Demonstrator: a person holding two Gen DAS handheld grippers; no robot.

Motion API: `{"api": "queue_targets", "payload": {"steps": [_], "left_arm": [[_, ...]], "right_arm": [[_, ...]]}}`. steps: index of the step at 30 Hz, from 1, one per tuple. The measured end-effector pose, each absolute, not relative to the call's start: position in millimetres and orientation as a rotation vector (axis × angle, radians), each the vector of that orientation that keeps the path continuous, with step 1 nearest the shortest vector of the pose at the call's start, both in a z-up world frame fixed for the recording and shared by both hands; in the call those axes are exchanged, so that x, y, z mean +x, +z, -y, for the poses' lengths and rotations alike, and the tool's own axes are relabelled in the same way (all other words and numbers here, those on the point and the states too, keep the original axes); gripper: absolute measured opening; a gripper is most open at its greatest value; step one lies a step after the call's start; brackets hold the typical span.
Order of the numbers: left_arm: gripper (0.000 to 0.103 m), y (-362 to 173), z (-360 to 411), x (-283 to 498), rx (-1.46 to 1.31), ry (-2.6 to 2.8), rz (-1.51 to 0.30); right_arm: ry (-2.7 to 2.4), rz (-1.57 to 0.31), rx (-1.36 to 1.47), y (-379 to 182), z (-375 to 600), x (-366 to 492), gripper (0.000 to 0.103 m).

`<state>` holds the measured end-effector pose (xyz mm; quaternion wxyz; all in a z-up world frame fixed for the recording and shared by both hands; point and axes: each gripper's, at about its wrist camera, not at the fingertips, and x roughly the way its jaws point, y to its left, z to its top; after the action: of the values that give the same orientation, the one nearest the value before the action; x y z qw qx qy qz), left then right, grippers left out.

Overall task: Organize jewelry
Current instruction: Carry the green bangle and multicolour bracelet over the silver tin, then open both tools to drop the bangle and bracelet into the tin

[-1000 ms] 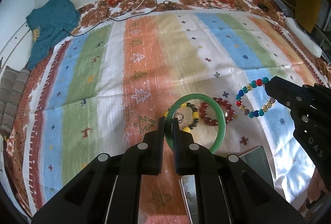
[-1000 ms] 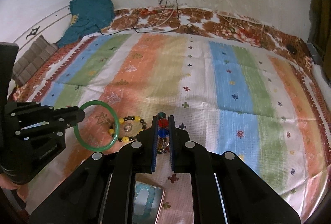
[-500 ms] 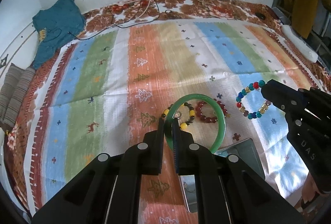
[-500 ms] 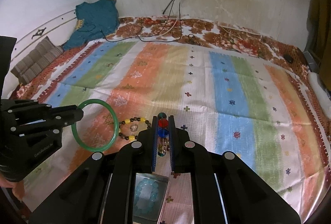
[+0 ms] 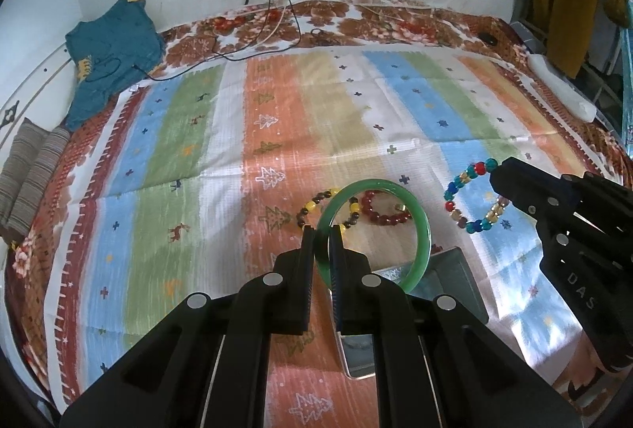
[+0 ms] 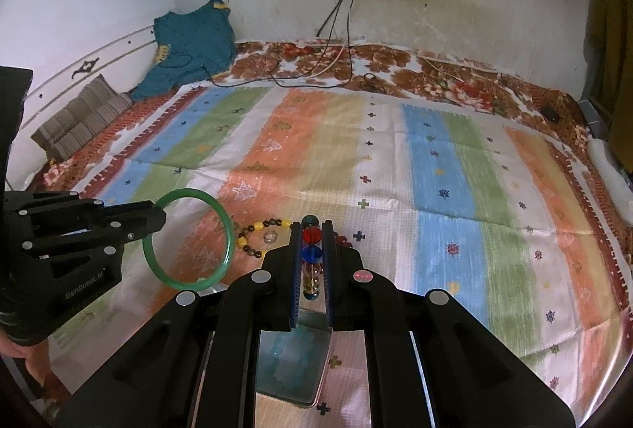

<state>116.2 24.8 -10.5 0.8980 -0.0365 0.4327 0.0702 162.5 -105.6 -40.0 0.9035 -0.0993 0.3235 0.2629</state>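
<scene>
My left gripper [image 5: 322, 234] is shut on a green bangle [image 5: 423, 230], held in the air above the striped cloth; the bangle also shows in the right wrist view [image 6: 227, 230]. My right gripper [image 6: 312, 226] is shut on a multicoloured bead bracelet [image 6: 311, 242], which also shows in the left wrist view [image 5: 461, 182]. A metal box [image 5: 455, 269] lies on the cloth below both grippers, with a pale blue piece [image 6: 290, 360] inside. A yellow-and-dark bead bracelet [image 5: 312, 208] and a red bead bracelet [image 5: 389, 216] lie on the cloth beyond.
The striped cloth [image 5: 277, 111] covers a bed with a floral sheet. A teal garment [image 5: 110, 52] and striped cushions [image 5: 27, 167] lie at the far left. Cables [image 6: 340, 16] hang from a wall socket. A small ring [image 6: 270, 237] lies inside the yellow bracelet.
Both grippers have lifted and drawn back with their bracelets. More of the metal box has come into view beneath them.
</scene>
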Motion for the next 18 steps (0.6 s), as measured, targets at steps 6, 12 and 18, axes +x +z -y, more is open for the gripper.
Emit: {"api": "queue_targets", "payload": {"steps": [6,12,18], "left_arm": [[0.007,-6.9,-17.0,103.6,-0.062,0.133,-0.879],[0.007,-6.7,-10.8,94.5,-0.045,0.128,-0.873],[0.007,-5.4,-9.1,89.4,-0.045,0.129,-0.867]], "right_arm": [[0.554,-0.66,-0.209,-36.9,107.7,150.3,0.01],[0.561,-0.655,-0.213,-35.9,110.1,137.0,0.01],[0.572,-0.658,-0.21,-35.1,113.4,127.8,0.01]]}}
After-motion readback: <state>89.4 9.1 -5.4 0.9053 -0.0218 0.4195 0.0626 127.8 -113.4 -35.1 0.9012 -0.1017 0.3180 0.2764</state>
